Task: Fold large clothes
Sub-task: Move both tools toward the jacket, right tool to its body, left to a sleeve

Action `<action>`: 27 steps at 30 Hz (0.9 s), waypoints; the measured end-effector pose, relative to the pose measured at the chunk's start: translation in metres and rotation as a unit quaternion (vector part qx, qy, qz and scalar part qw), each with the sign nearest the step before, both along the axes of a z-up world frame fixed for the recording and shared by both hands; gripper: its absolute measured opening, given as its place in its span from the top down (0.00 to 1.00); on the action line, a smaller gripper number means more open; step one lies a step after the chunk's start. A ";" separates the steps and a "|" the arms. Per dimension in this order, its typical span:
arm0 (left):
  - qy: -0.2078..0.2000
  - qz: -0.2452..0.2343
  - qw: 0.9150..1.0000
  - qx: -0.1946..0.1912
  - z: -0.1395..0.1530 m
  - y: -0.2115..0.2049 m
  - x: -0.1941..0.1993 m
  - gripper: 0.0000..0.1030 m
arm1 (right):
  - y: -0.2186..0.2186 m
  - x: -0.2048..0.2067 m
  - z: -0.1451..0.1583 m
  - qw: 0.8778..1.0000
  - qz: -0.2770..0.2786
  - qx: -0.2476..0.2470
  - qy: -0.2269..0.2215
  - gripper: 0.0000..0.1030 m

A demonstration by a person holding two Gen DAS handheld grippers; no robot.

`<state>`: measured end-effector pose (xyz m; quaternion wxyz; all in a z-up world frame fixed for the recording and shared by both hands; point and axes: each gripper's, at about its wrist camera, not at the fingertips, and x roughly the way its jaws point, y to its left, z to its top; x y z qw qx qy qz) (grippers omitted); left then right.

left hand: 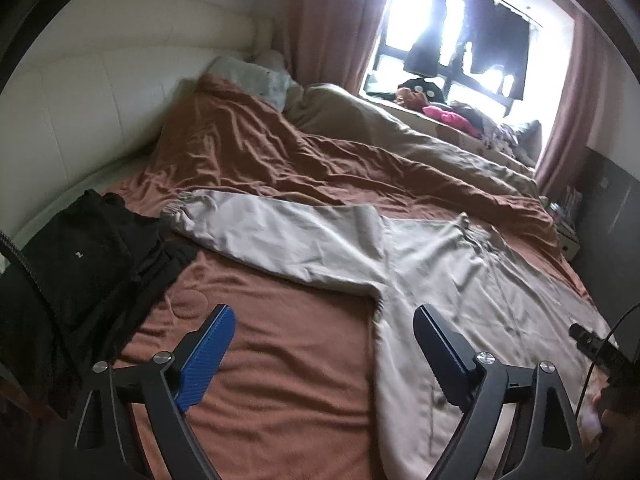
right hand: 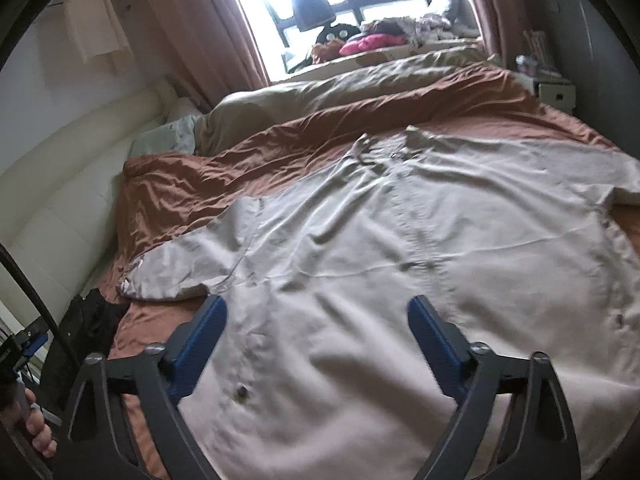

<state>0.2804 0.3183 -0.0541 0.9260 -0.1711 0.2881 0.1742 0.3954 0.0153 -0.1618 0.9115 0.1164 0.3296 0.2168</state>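
A large beige jacket (left hand: 452,276) lies spread flat on the rust-brown bedspread (left hand: 280,360), one long sleeve (left hand: 256,232) stretched out to the left. In the right wrist view the jacket (right hand: 400,248) fills the middle, front side up. My left gripper (left hand: 324,320) is open and empty, above the bedspread just left of the jacket's side edge. My right gripper (right hand: 318,316) is open and empty, hovering over the jacket's lower body.
Folded black clothes (left hand: 92,264) are stacked at the bed's left edge. A rumpled brown and tan duvet (left hand: 360,136) and a pillow (left hand: 256,76) lie beyond. A white padded headboard (left hand: 80,92) is on the left. A cluttered window sill (left hand: 460,116) is behind.
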 end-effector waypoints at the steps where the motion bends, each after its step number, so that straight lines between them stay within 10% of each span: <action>1: 0.001 0.004 1.000 -0.002 -0.001 0.006 0.004 0.16 | 0.004 0.006 0.000 1.000 -0.001 0.003 0.003 0.19; 7: 0.015 0.029 0.999 -0.027 -0.015 0.053 0.040 0.30 | 0.051 0.051 -0.021 0.999 0.019 0.015 0.029 0.42; 21: 0.066 0.078 0.991 -0.087 -0.091 0.140 0.120 0.42 | 0.150 0.173 -0.049 0.989 0.071 0.000 0.132 0.49; 27: 0.093 0.088 0.988 -0.092 -0.120 0.157 0.148 0.42 | 0.179 0.209 -0.079 0.981 0.100 -0.005 0.167 0.68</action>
